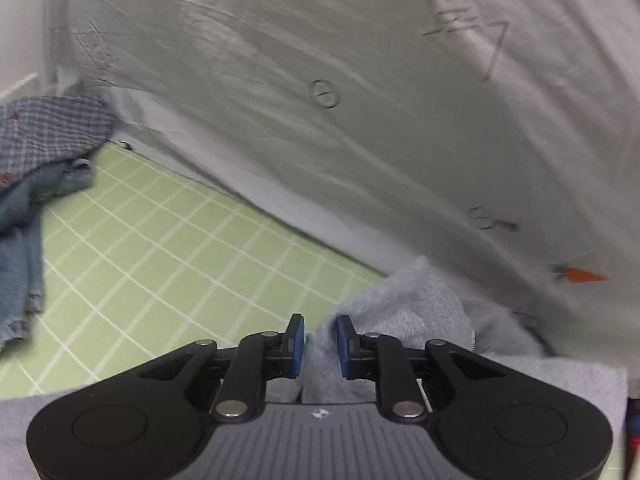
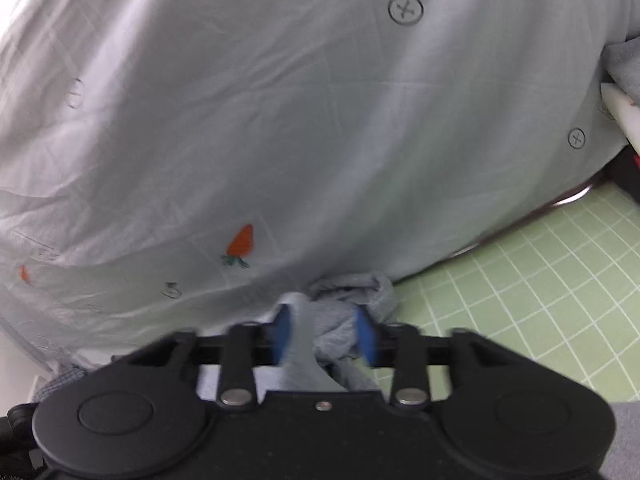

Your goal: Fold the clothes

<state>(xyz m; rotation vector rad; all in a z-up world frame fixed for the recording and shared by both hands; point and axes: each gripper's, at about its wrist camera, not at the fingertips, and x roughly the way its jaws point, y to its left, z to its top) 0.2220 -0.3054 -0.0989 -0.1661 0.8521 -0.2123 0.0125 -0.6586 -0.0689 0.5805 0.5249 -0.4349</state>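
Green gridded mat [image 1: 168, 248] runs up to a pale printed sheet [image 1: 320, 100] hanging along its back edge. Grey cloth [image 1: 404, 312] lies bunched at that edge, with the left gripper [image 1: 319, 346] pinching one fold and the right gripper [image 2: 325, 334] clamped on another bunch [image 2: 340, 320]. Jeans [image 1: 20, 240] and a checked shirt [image 1: 52, 128] are heaped at the mat's far left edge.

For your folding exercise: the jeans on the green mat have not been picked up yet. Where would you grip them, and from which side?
Probably grip the jeans at the frayed leg hem, coming from the bare mat side. That leg lies flat and free; the checked shirt overlaps the upper part.
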